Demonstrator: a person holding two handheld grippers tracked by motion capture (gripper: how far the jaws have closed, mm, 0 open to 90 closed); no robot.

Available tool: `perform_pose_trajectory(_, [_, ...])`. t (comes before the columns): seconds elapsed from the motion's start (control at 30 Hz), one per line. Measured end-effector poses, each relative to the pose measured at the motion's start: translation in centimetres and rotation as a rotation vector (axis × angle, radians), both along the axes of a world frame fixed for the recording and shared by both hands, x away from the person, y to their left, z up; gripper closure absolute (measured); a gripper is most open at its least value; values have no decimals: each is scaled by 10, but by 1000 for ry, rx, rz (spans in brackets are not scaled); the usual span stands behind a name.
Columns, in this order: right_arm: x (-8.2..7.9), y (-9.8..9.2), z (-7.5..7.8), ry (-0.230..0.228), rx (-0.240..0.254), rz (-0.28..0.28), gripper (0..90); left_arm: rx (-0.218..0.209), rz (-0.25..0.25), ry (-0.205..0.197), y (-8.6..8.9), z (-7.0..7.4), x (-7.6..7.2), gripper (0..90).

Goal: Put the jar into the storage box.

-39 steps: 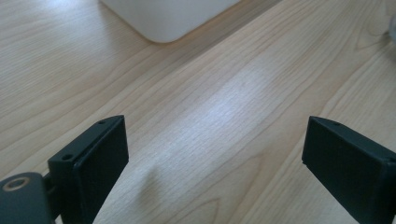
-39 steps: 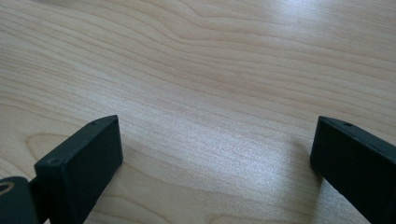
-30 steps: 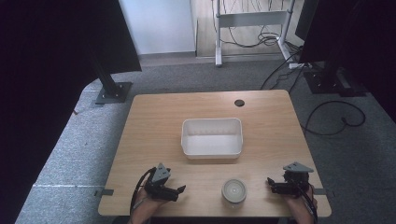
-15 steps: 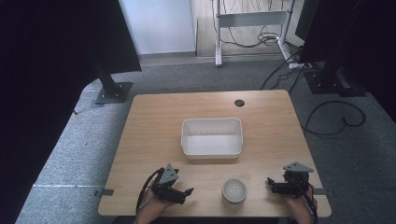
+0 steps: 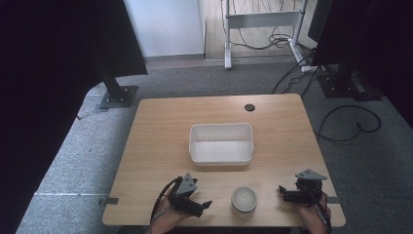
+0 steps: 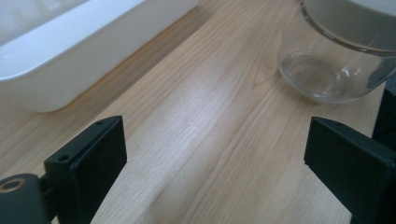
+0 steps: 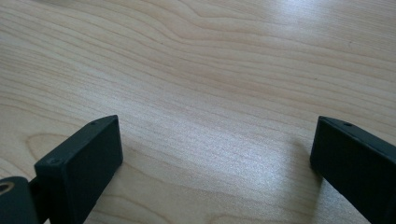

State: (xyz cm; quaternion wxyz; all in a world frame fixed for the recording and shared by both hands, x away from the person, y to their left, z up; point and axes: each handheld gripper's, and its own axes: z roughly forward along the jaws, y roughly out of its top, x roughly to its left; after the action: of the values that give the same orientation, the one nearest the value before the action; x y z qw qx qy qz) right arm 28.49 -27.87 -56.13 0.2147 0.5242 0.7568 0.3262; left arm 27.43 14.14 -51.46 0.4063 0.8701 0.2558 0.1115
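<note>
A clear glass jar (image 5: 244, 199) with a white lid stands near the table's front edge, between my two grippers. In the left gripper view the jar (image 6: 336, 60) sits at the upper right, just beyond the right jaw. My left gripper (image 5: 203, 207) is open, a short way left of the jar, with its jaws pointed at it; in its own view the left gripper (image 6: 215, 158) holds nothing. My right gripper (image 5: 281, 193) rests open to the right of the jar, jaws facing left. In its own view the right gripper (image 7: 215, 154) spans bare wood.
An empty white rectangular tub (image 5: 221, 144) stands at the middle of the wooden table (image 5: 160, 146), behind the jar; its wall, the tub (image 6: 79, 46), is at the upper left in the left gripper view. A dark cable hole (image 5: 250, 107) lies near the far edge.
My left gripper has moved right, closer to the jar. The right gripper, jar and tub have stayed put.
</note>
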Motion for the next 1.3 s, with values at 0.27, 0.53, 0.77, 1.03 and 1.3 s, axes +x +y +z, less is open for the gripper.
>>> perform_pose_trajectory(0.27, [0, 0, 0, 0, 0, 0, 20, 1, -50, 4, -17, 1, -3, 49])
perform_pose_trajectory(0.53, [0, 0, 0, 0, 0, 0, 20, 1, -85, 13, -29, 0, -5, 43])
perform_pose_trajectory(0.77, [0, 0, 0, 0, 0, 0, 19, -7, -115, 34, -42, -2, -6, 33])
perform_pose_trajectory(1.03, [0, 0, 0, 1, 0, 1, 17, -6, -150, 42, -56, -3, -7, 32])
perform_pose_trajectory(1.3, [0, 0, 0, 1, -1, 2, 16, -2, -183, 47, -68, -5, -9, 30])
